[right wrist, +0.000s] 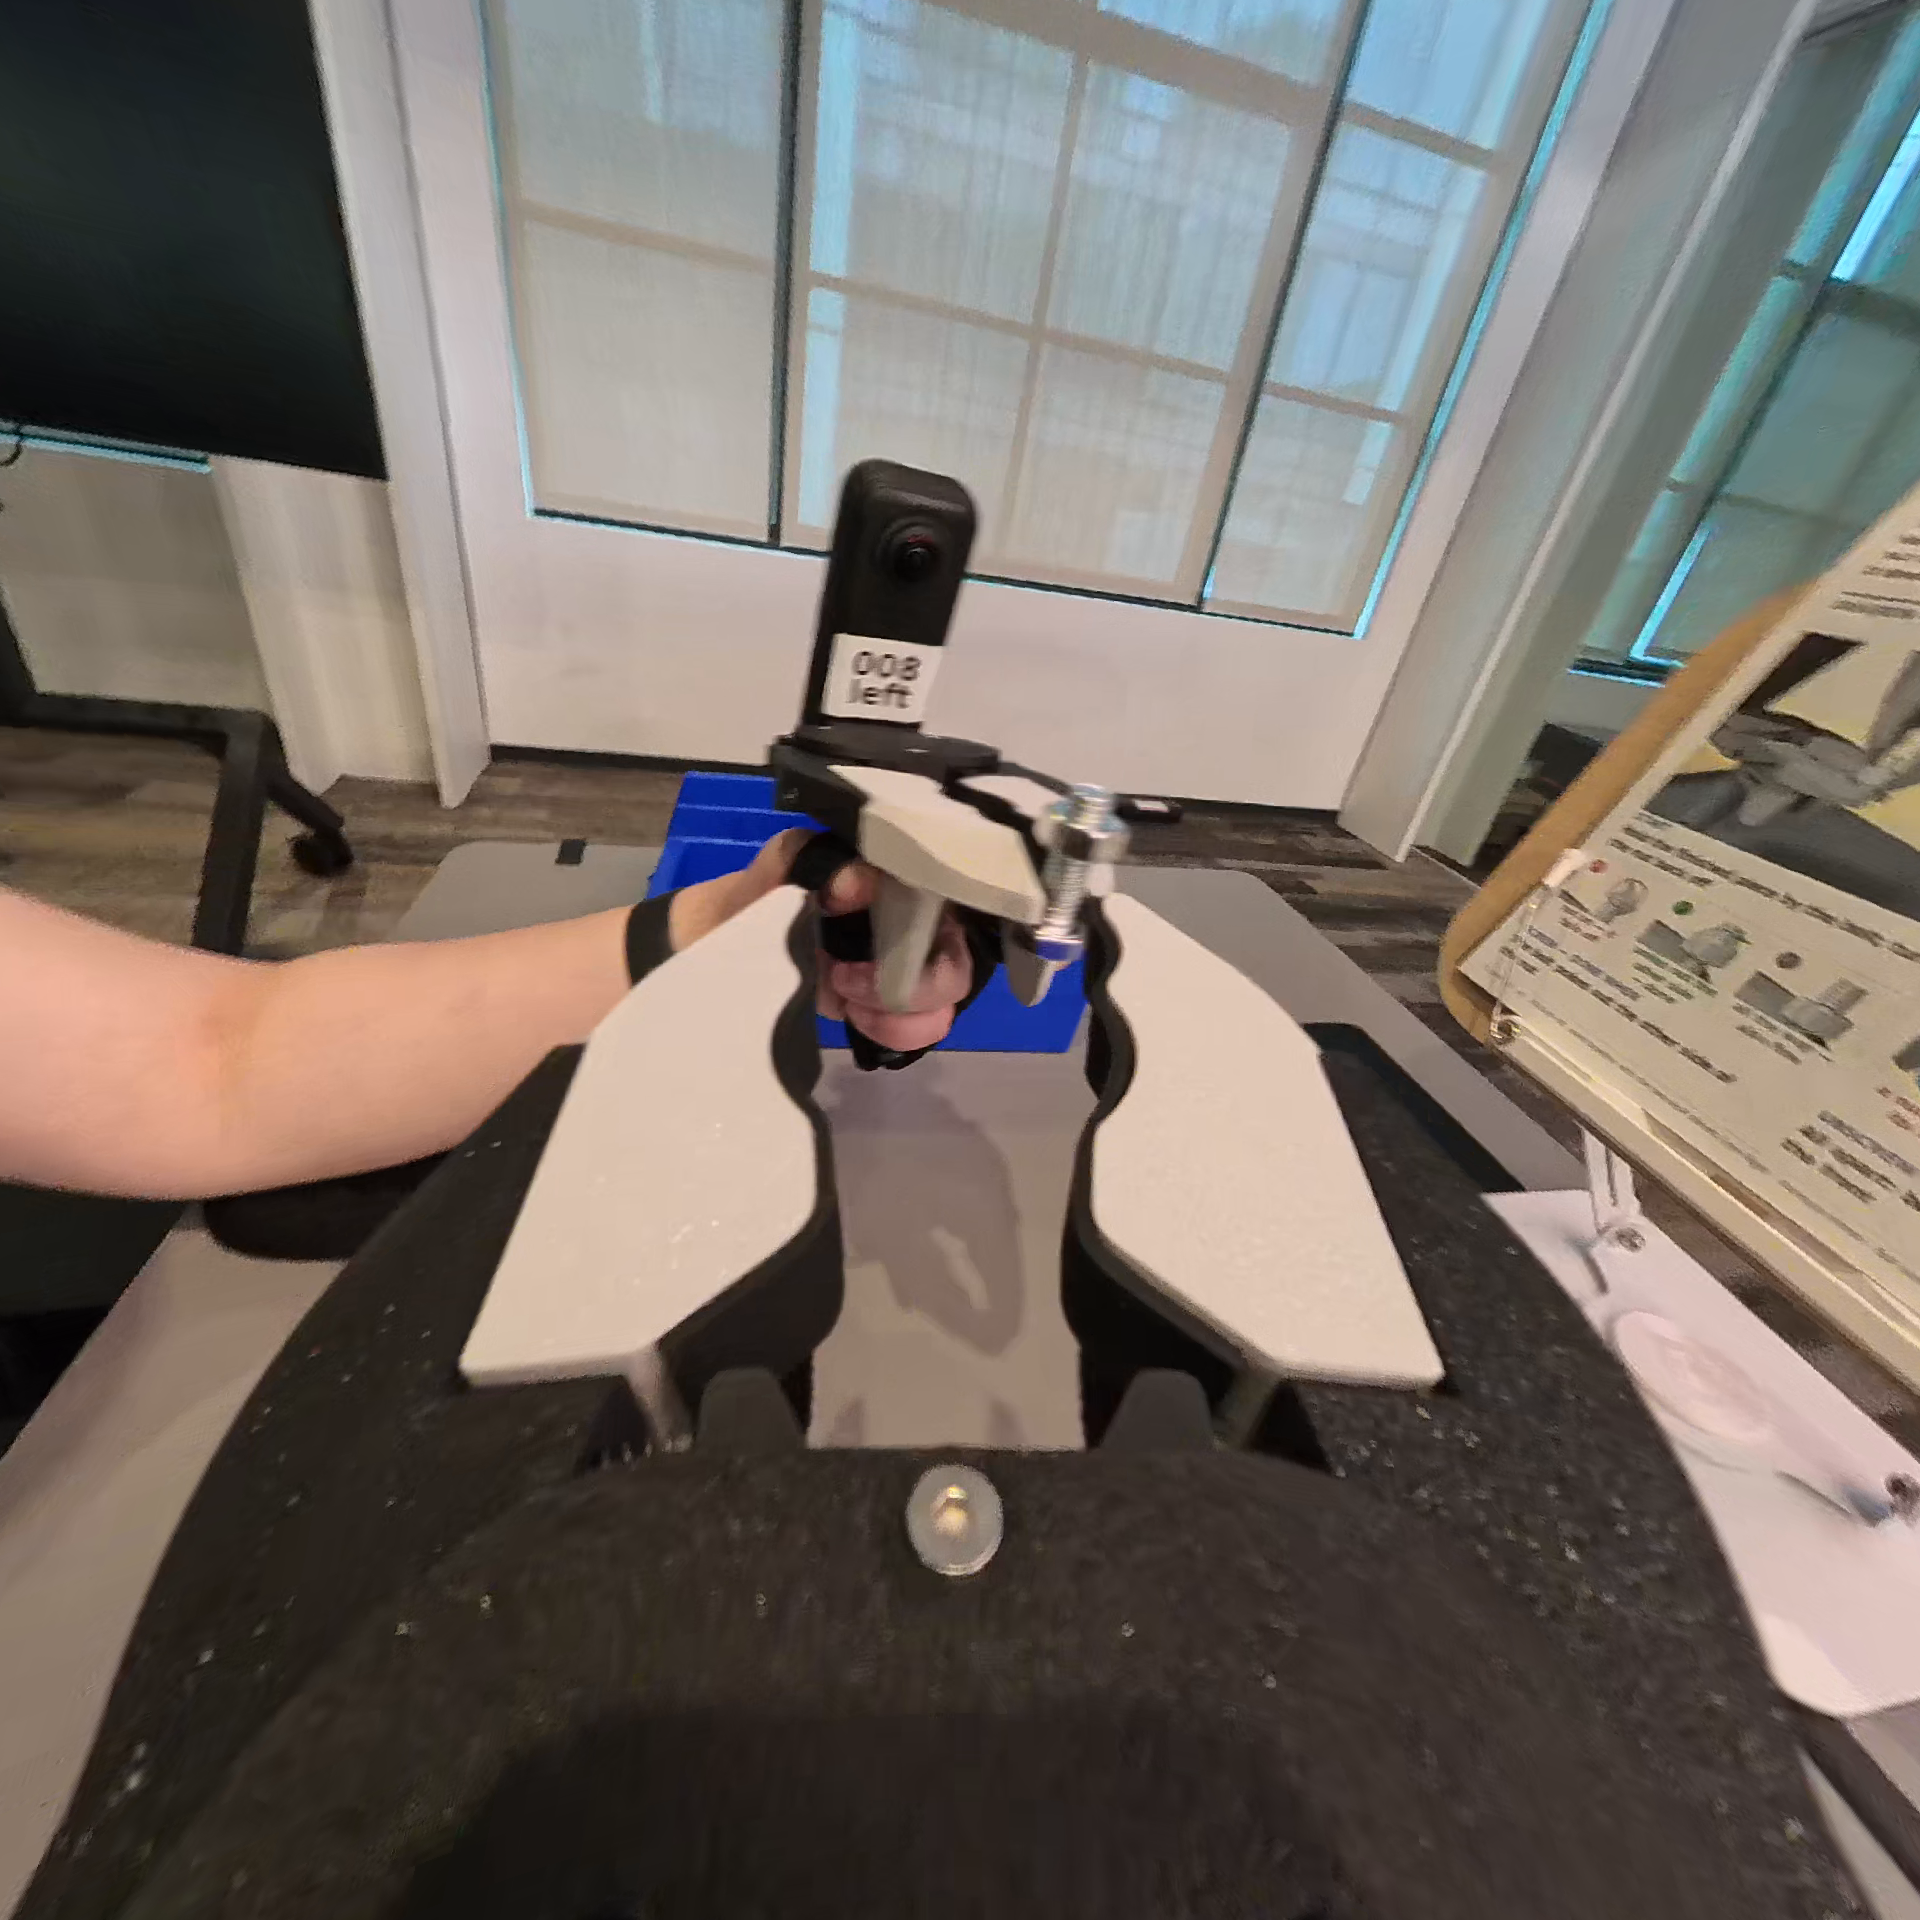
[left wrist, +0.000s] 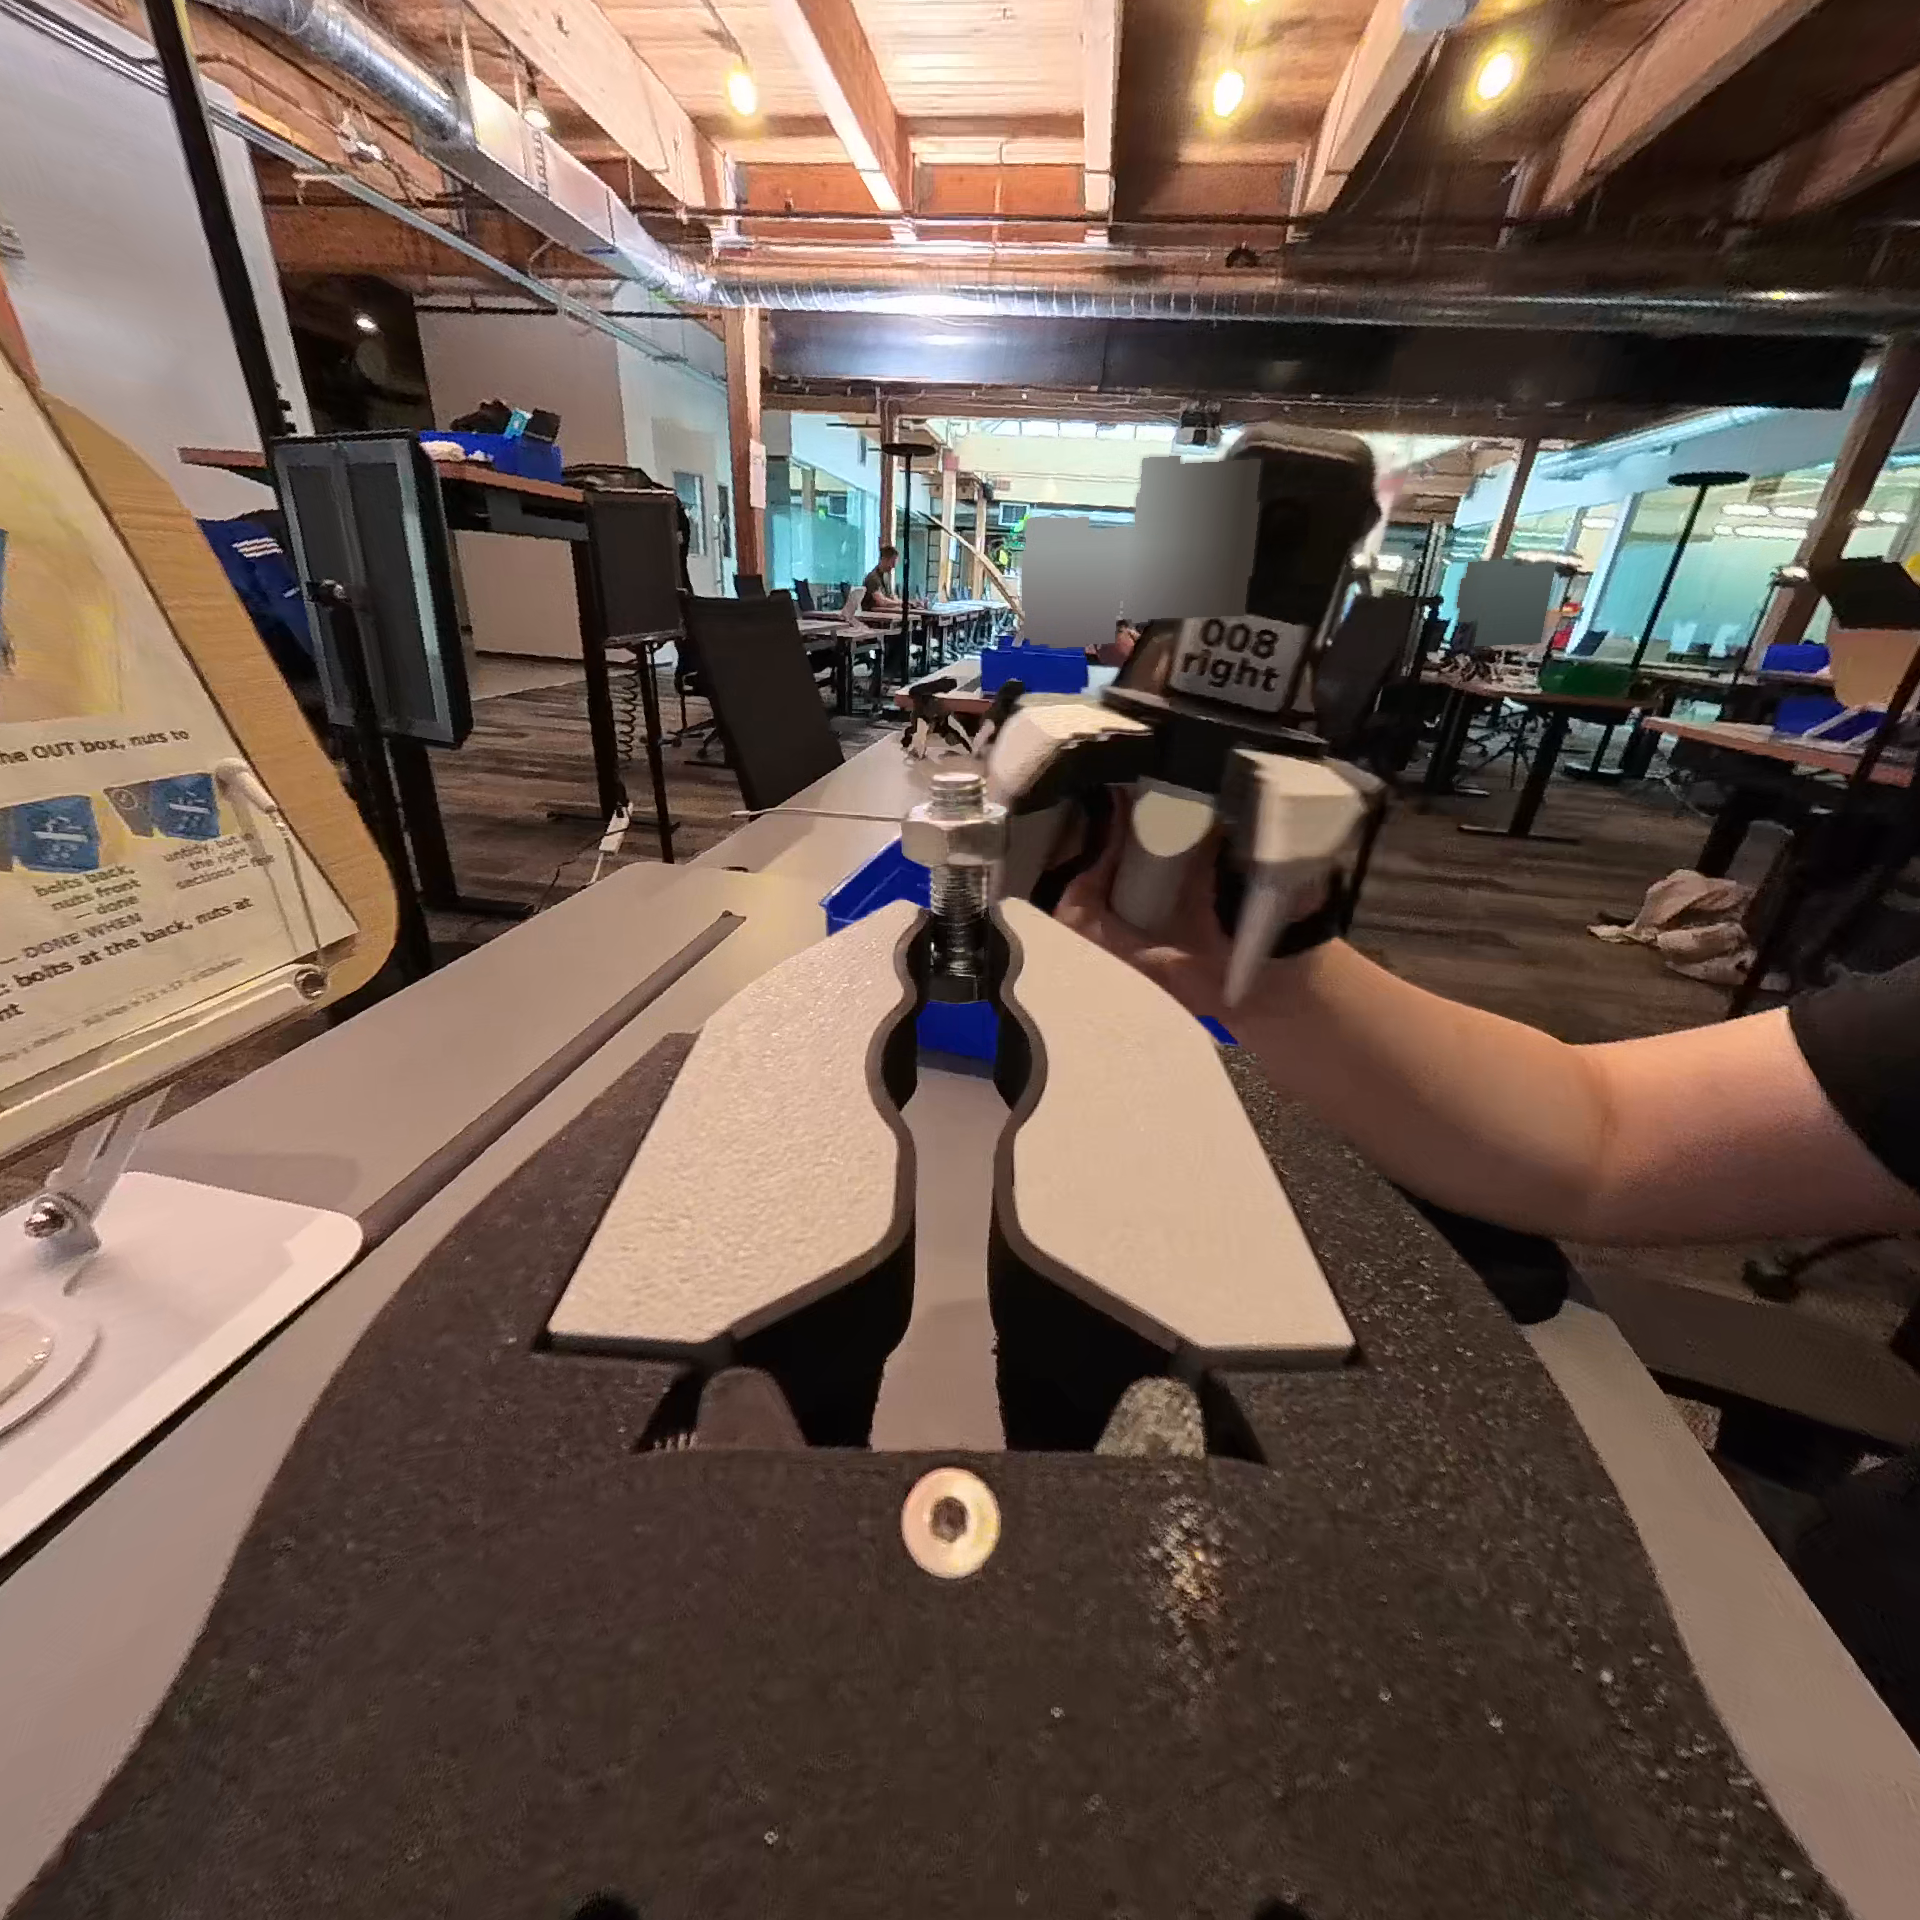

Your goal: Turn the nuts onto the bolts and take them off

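Observation:
A steel bolt [left wrist: 956, 914] stands upright, thread end up, with its head pinched between the tips of my left gripper [left wrist: 958, 940], which is shut on it. A hex nut [left wrist: 951, 836] sits on the thread near the top, with a short bit of thread above it. My right gripper [left wrist: 1132, 831] is open just right of the nut, one finger [left wrist: 1039, 743] close beside it. In the right wrist view my right gripper [right wrist: 956, 935] has its jaws wide apart. The left gripper [right wrist: 1039, 914] holds the bolt [right wrist: 1065, 894] and nut [right wrist: 1081, 831] by the right fingertip [right wrist: 1117, 951].
A blue bin [left wrist: 868, 899] stands on the grey table [left wrist: 623, 987] under and behind the bolt; it also shows in the right wrist view [right wrist: 717, 821]. An instruction board on a stand [left wrist: 125, 831] is at my left, also seen in the right wrist view [right wrist: 1714, 987]. A person's forearm [left wrist: 1507, 1122] reaches in from the right. The gap from one gripper's tips to the other's is roughly 4 centimeters.

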The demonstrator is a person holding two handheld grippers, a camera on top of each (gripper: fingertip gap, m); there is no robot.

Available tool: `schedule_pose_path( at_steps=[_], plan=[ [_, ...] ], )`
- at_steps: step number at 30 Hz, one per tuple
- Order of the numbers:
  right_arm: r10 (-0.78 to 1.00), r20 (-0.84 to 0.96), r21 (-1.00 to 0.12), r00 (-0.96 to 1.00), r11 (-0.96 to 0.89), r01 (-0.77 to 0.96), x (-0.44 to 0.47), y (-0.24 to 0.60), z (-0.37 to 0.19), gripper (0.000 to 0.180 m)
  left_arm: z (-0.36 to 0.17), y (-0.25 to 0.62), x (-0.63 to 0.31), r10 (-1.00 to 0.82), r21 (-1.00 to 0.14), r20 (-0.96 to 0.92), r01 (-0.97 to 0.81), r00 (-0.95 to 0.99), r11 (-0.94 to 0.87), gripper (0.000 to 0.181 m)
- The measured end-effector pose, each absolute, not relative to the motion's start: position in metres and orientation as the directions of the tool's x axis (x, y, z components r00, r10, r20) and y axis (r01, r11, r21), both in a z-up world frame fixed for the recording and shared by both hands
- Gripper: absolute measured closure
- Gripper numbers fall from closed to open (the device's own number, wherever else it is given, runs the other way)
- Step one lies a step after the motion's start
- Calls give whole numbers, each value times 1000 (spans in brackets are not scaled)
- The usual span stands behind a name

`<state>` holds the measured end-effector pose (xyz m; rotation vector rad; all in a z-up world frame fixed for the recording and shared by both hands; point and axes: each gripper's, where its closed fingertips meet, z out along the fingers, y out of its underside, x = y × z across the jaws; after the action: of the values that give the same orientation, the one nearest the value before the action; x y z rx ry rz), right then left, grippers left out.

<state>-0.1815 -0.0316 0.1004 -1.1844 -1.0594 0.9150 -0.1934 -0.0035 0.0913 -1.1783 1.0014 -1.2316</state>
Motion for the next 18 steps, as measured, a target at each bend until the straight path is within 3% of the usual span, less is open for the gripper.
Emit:
schedule_pose_path(
  at_steps=[3,7,18],
  plan=[
    [947,74,-994,314,95,-52,-178,-17,99,145,88,-10,-185,-996,-993,28,119,83,-18,172],
    [961,2,-994,277,33,-106,-177,-16,98,143,86,-16,-179,-998,-995,17,103,62,-10,172],
    [966,12,-995,260,36,-89,-189,-21,93,145,81,-19,-172,-998,-997,-3,71,61,8,172]
  ],
)
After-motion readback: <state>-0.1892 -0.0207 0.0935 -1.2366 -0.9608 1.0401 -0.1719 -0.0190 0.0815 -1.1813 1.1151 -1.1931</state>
